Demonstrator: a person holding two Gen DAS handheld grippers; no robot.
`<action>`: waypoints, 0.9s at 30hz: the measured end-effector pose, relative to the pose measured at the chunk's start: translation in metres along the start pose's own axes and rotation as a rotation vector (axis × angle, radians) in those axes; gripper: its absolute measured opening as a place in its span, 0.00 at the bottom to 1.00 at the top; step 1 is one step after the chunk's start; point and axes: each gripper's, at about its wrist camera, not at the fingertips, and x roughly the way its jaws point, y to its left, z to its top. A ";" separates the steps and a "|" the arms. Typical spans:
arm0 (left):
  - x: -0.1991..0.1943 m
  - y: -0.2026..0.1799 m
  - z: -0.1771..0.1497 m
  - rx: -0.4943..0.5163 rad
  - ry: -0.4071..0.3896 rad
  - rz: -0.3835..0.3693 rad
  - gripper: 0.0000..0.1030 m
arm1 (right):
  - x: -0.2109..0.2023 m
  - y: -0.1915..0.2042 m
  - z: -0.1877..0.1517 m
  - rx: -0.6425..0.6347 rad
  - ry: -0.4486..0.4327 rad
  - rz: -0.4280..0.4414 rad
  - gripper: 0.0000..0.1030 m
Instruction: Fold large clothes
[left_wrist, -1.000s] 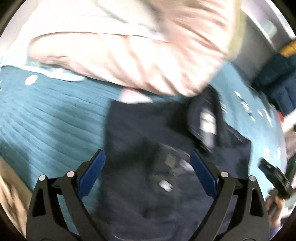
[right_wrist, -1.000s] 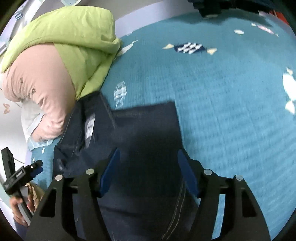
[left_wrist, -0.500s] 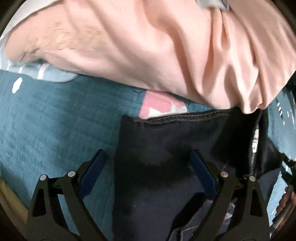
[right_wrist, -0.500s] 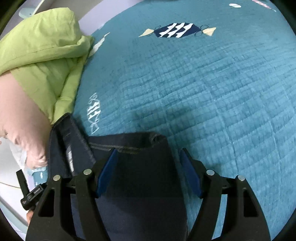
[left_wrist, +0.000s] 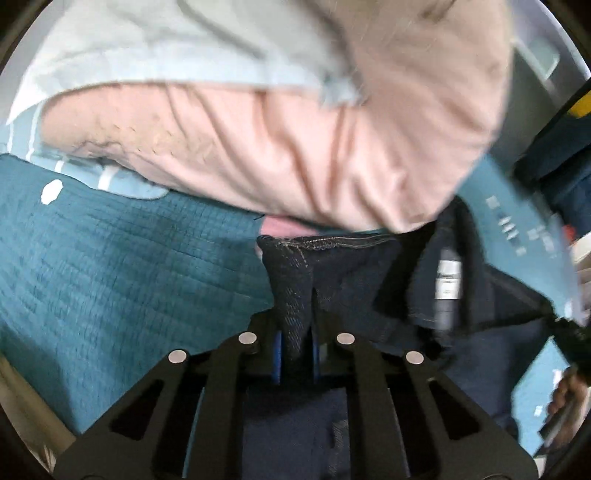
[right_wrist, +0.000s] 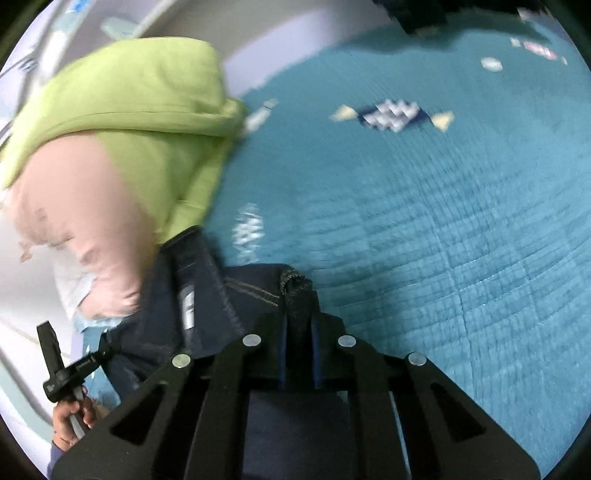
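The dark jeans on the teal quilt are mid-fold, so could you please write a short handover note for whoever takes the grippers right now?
Left gripper: shut on a pinched corner of the dark jeans, at the stitched hem.
Right gripper: its jaws are closing on the other hem corner of the jeans, denim bunched between the pads.
The jeans lie on the teal quilt, their hem close to the pink garment and the green garment piled beside them.
Done: both corners gripped.
Left: carry the hem over to make the fold, lay it flat, then release. The pile looks unfolded.
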 end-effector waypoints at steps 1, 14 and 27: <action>-0.015 0.000 -0.004 0.006 -0.018 -0.012 0.10 | -0.009 0.004 -0.002 -0.007 -0.013 0.012 0.09; -0.156 -0.013 -0.098 -0.011 -0.103 -0.125 0.09 | -0.154 0.008 -0.078 -0.035 -0.067 0.098 0.09; -0.202 0.008 -0.253 0.048 0.031 -0.038 0.12 | -0.216 -0.033 -0.227 -0.002 0.129 0.019 0.11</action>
